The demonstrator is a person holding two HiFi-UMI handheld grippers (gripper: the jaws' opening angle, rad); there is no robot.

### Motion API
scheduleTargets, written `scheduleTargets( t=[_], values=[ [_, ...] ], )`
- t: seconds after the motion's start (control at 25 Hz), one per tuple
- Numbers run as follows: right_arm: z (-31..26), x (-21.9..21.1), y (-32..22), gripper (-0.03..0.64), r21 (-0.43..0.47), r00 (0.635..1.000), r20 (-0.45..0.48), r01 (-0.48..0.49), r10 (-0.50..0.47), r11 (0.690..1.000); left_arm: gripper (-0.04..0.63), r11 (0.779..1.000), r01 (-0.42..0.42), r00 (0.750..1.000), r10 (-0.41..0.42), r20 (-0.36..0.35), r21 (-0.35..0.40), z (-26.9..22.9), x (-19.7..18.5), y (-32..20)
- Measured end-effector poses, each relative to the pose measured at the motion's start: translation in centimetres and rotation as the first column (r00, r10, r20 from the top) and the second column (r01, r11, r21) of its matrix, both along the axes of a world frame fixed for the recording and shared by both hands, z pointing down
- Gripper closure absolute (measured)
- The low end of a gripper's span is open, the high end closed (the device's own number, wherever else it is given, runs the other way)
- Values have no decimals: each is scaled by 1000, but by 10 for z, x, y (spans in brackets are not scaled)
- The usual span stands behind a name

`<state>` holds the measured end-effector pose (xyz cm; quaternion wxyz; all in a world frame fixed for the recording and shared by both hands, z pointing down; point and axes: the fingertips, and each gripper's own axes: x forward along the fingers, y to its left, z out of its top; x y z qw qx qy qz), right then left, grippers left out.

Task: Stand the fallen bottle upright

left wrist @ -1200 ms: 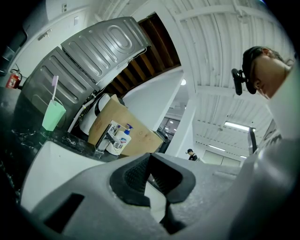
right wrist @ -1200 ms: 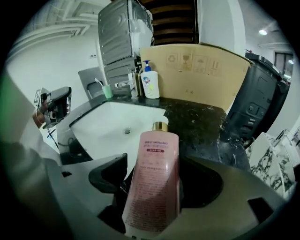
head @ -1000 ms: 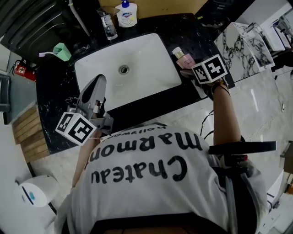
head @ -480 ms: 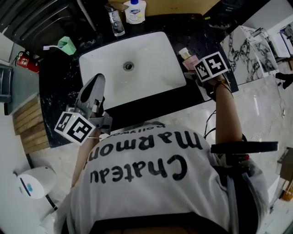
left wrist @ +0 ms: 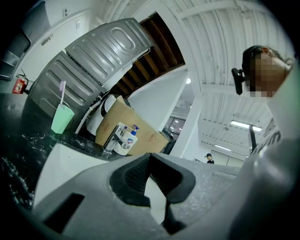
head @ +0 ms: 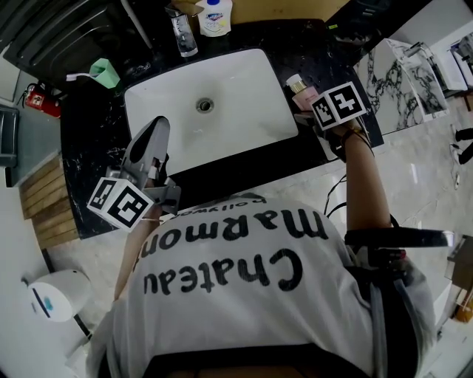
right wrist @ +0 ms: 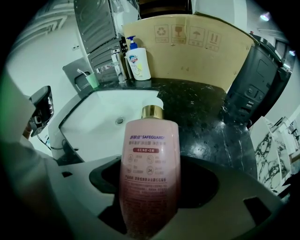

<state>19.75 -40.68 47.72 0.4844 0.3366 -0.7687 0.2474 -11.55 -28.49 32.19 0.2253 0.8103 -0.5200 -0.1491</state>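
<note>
A pink bottle with a gold cap lies between the jaws of my right gripper, which is shut on its body. The cap points away from the gripper, toward the sink. In the head view the pink bottle is over the black counter at the sink's right rim, with the right gripper just behind it. I cannot tell whether the bottle rests on the counter. My left gripper hangs at the sink's front left corner. In its own view the left gripper is shut with nothing in it.
The white sink fills the middle of the counter. Behind it stand a faucet and a white pump bottle, with a cardboard sheet behind them. A green cup holding a toothbrush is at the back left. A dark bin stands at the right.
Only the head view has shifted a little. Both grippers and the bottle keep their places by the sink.
</note>
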Motion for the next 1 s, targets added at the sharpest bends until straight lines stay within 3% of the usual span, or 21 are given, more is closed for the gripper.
scheduleTargets(
  t=[1.0],
  values=[
    [-6,4,-3,313,63,1000,4,-27,27,998,581,999,37,999,-37,3,25,-4,-15,11]
  ],
)
